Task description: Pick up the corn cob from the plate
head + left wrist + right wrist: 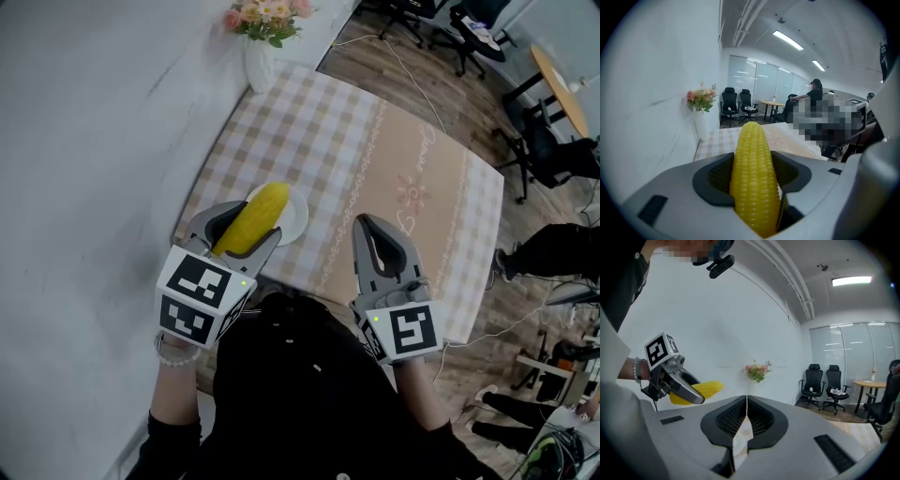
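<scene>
A yellow corn cob [253, 218] is held lifted above the white plate [298, 217] at the near left of the table. My left gripper [242, 233] is shut on the corn cob [753, 173], whose tip sticks out forward past the jaws. In the right gripper view the same corn cob [701, 391] shows in the left gripper [677, 380] at the left. My right gripper [375, 234] hovers over the table's near edge, right of the plate, shut with nothing between its pads [759, 420].
A checked tablecloth [375, 150] covers the table. A white vase of flowers [260, 52] stands at its far left corner against the white wall. Office chairs [553, 150], a round table and cables fill the floor at right.
</scene>
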{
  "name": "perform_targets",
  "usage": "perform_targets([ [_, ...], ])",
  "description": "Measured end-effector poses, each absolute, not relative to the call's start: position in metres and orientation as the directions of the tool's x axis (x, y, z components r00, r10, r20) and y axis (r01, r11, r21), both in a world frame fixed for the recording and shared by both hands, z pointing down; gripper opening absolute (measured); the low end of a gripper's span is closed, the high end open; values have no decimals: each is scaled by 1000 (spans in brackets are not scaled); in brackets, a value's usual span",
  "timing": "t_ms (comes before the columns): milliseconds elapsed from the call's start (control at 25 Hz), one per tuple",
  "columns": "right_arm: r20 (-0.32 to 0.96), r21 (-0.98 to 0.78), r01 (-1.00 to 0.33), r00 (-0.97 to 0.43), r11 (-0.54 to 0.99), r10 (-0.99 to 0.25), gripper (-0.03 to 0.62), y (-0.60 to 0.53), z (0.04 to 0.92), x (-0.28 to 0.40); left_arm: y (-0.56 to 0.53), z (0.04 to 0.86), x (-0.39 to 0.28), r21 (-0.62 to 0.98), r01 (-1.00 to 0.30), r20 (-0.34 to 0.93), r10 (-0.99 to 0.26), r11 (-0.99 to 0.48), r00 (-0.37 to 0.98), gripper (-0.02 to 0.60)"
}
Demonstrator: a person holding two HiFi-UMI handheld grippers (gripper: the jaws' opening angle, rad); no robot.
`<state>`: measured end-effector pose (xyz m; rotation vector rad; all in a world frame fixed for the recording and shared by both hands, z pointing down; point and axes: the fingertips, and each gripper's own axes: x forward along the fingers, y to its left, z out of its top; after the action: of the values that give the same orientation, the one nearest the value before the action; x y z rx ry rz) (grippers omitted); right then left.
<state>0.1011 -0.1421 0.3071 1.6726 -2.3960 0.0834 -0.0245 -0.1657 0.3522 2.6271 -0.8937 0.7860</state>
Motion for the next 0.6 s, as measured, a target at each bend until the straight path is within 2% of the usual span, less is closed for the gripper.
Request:
perform_targets([
  [600, 217, 82, -929, -336, 360, -917, 43, -142, 308, 97, -161, 345, -27, 58, -622, 562, -489, -781, 667, 250],
])
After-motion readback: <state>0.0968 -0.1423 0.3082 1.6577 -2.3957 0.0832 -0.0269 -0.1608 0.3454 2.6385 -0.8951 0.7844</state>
